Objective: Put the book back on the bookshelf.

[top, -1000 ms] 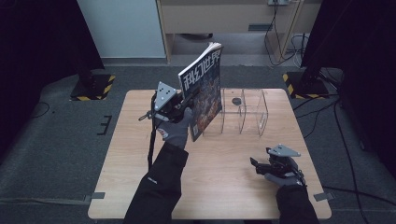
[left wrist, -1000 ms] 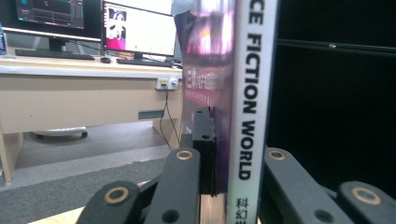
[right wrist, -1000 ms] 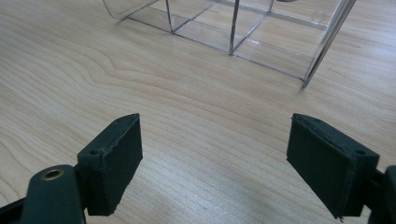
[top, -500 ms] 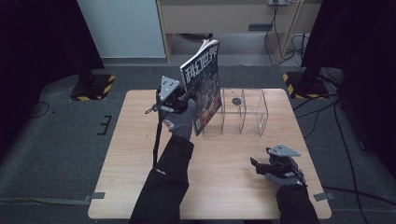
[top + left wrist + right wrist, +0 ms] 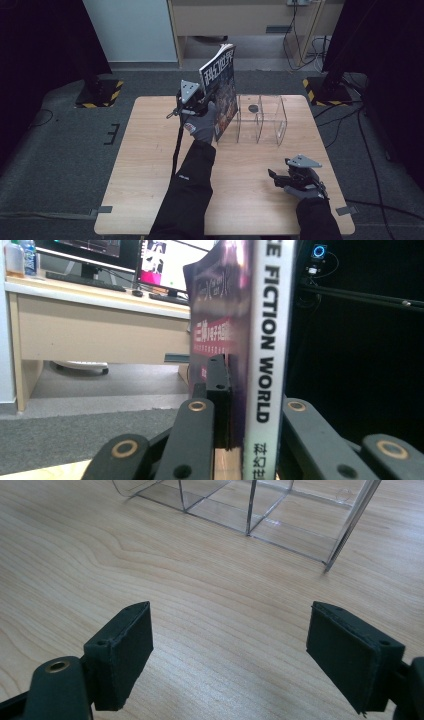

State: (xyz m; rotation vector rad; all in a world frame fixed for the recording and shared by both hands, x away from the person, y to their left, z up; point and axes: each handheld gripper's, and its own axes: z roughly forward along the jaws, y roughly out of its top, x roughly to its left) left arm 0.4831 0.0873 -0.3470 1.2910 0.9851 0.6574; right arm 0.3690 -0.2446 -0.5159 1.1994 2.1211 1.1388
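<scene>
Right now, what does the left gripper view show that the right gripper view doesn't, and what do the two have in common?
Left gripper view: the left gripper shut on an upright magazine, its white spine reading FICTION WORLD, with a desk and monitors behind it.

Right gripper view: the right gripper with its jaws wide apart and nothing between them, low over the table, facing a clear acrylic organizer with dividers.

Both share: black jaws rising from the bottom edge, and some light wood tabletop, a mere sliver in the left gripper view.

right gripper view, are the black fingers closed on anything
No, the right gripper has its two black fingers standing wide apart over the bare light wooden table, with nothing between them.
</scene>
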